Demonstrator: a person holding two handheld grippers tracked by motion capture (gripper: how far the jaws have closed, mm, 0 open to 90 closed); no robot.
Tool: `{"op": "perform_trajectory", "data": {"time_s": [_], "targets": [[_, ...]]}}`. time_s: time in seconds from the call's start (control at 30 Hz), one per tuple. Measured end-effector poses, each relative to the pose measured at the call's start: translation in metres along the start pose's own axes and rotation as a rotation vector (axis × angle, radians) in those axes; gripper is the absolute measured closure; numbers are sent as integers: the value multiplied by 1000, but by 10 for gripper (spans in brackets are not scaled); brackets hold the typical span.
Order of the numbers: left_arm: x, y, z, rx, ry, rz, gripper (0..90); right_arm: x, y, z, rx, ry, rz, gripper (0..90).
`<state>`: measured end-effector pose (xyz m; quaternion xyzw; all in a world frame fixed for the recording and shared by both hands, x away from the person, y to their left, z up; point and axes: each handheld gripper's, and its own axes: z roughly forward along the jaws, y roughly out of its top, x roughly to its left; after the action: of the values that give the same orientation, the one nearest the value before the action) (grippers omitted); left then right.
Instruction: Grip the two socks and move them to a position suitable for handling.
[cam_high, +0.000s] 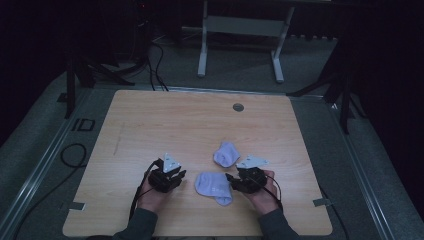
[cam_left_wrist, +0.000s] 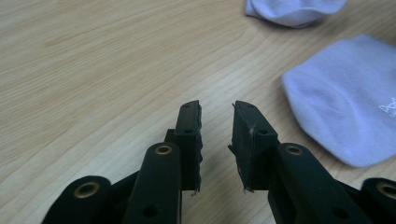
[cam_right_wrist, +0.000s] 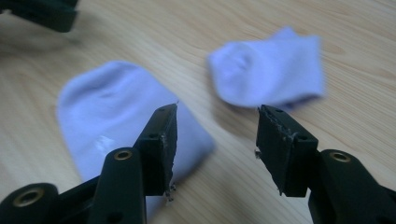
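Two pale lilac socks lie on the wooden table (cam_high: 150, 125). The nearer sock (cam_high: 214, 186) lies flat between my two grippers, and the other sock (cam_high: 226, 153) sits folded just behind it. My left gripper (cam_high: 182, 174) hovers left of the nearer sock and points toward it; in the left gripper view its jaws (cam_left_wrist: 217, 109) stand a little apart over bare wood, with the sock (cam_left_wrist: 345, 93) off to the right. My right gripper (cam_high: 229, 178) is at that sock's right edge. In the right gripper view it (cam_right_wrist: 217, 114) is open, with one jaw above the nearer sock (cam_right_wrist: 116, 107) and the folded sock (cam_right_wrist: 271, 70) beyond.
A round grey grommet (cam_high: 238, 107) sits near the table's far edge. Beyond the table stands a white desk frame (cam_high: 202, 50). Cables (cam_high: 75, 155) trail across the floor at the left. The person's hands and sleeves come in at the table's near edge.
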<state>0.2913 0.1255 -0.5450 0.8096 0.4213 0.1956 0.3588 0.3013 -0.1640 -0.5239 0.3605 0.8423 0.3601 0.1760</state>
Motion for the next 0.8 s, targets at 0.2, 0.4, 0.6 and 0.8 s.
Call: {"op": "perform_trajectory", "data": {"time_s": [0.2, 0.4, 0.6, 0.8], "targets": [[4, 0, -3, -6, 9, -6, 710, 18, 13, 11, 18, 62, -62, 490], [7, 0, -4, -5, 16, -20, 710, 33, 23, 21, 36, 106, -88, 462], [8, -1, -4, -3, 11, -24, 712, 46, 30, 33, 55, 135, -113, 438], [7, -1, -3, 2, 12, -16, 714, 60, 36, 45, 71, 163, -135, 419]]}}
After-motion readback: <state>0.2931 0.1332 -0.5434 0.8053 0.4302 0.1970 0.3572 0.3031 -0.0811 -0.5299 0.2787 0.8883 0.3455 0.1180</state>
